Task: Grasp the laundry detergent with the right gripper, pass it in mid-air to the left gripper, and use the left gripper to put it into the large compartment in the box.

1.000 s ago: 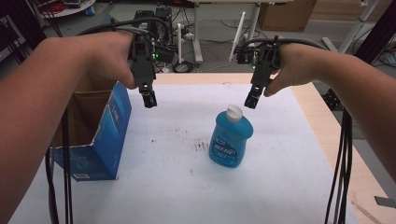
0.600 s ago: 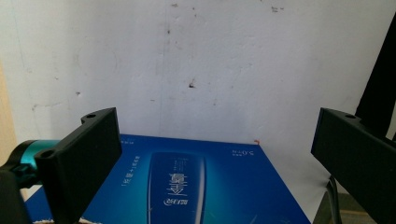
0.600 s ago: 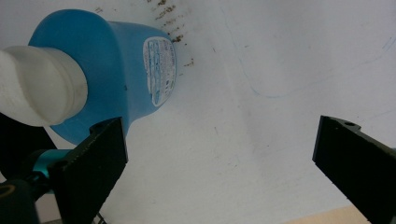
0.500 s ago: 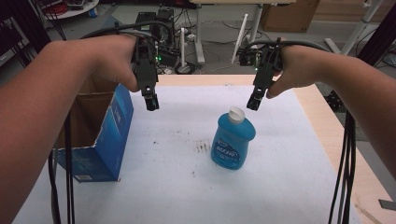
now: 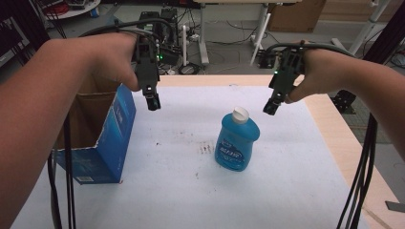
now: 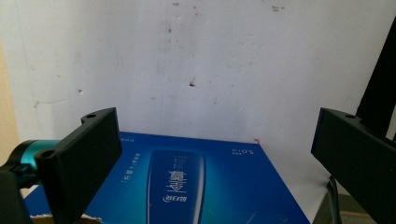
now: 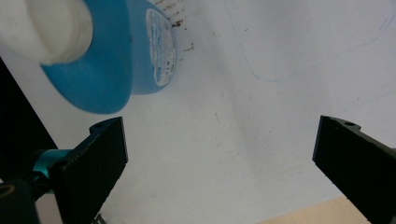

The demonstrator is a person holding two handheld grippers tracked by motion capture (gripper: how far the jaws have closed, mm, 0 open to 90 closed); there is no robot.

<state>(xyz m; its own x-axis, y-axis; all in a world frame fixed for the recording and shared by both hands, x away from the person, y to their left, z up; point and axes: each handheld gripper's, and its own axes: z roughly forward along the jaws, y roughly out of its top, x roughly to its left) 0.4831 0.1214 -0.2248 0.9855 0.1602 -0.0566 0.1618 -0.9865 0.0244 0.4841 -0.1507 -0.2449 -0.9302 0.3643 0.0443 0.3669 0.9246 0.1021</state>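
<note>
A blue bottle [image 5: 237, 141] with a white cap stands upright in the middle of the white table [image 5: 286, 181]. An open blue cardboard box [image 5: 98, 138] sits at the left. My left gripper [image 5: 153, 101] hangs open above the table just right of the box's far corner. My right gripper [image 5: 270, 108] is open too, held a little right of the bottle's cap and apart from it. In the left gripper view the box's blue printed side [image 6: 187, 182] lies below the wide-apart jaws. The right gripper view has the bottle [image 7: 112, 56] at upper left, outside the jaws.
The table's wooden edge [image 5: 344, 143] runs along the right side. Black cables [image 5: 358, 181] trail down at both sides. Beyond the far edge stand desk legs, wires and electronics [image 5: 167, 43] on the floor. Small dark stains [image 5: 206, 149] mark the table left of the bottle.
Both hands have drifted slightly; the right gripper has shifted a little to the right and away from the bottle's cap. Both grippers stay open and the bottle and box are where they were.
</note>
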